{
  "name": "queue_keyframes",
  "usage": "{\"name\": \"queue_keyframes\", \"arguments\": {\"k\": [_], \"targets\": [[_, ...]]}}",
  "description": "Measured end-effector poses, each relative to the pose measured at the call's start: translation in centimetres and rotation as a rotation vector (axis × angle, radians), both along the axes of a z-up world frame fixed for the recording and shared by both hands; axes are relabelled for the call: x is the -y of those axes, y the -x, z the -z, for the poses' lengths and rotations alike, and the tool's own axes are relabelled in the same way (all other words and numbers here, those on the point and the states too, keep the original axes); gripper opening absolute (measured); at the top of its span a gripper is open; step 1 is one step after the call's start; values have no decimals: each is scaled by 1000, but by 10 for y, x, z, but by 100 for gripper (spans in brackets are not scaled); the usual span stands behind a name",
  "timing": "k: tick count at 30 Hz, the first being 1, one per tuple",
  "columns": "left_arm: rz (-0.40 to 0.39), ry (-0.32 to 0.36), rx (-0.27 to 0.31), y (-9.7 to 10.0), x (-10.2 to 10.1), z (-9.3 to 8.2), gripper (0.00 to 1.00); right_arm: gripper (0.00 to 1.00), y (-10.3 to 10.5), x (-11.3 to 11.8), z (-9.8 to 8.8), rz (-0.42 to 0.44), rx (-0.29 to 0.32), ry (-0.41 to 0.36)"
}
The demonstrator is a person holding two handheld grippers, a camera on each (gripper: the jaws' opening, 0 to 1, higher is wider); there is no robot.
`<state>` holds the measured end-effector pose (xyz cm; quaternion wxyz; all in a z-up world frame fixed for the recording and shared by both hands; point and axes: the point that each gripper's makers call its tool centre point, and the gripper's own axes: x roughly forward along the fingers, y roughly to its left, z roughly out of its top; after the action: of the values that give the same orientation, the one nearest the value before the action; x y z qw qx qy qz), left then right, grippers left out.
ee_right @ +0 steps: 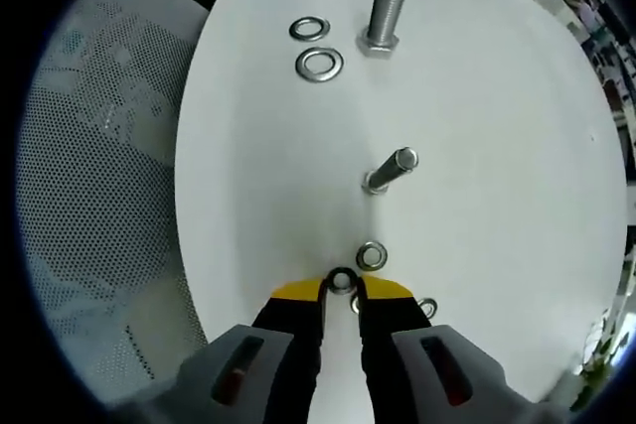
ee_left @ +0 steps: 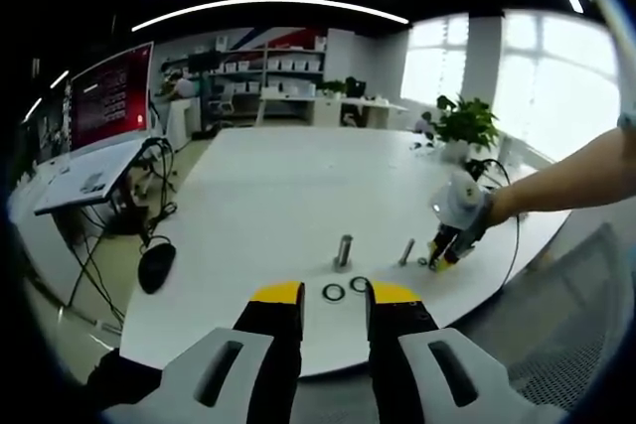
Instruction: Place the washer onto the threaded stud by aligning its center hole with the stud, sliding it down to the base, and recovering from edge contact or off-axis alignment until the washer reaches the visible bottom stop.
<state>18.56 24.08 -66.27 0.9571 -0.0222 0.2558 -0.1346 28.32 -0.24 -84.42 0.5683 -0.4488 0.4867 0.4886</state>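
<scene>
White bench (ee_right: 497,96) with two upright bolts: right tool (ee_right: 341,297) clenched on a small washer (ee_right: 342,281) near the thin bolt (ee_right: 390,170); left tool (ee_left: 334,297) released beside two large washers (ee_left: 345,290).

**Where things lie on your table**

In your right gripper view, the small washer (ee_right: 342,281) sits between your right gripper (ee_right: 341,303) tips at lower centre. Another washer (ee_right: 372,255) lies just above it, the thin stud (ee_right: 391,170) mid-frame, the thick stud (ee_right: 385,13) at top, two washers (ee_right: 314,47) to its left.
</scene>
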Motion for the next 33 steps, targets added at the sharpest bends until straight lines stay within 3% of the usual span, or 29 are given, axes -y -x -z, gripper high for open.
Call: {"name": "queue_keyframes", "arguments": {"k": [5, 9, 18, 25, 33], "targets": [[0, 1, 1, 0, 0, 0, 22, 15, -1, 1, -1, -2, 6, -12], [-1, 4, 5, 0, 0, -1, 22, 15, -3, 1, -1, 60, -9, -35], [1, 3, 0, 1, 0, 0, 22, 15, -2, 0, 0, 44, -18, 7], [3, 1, -2, 1, 0, 0, 22, 14, -2, -2, -2, 83, -40, -23], [4, 2, -1, 1, 0, 0, 22, 14, 0, 0, -20, 104, -59, -72]]}}
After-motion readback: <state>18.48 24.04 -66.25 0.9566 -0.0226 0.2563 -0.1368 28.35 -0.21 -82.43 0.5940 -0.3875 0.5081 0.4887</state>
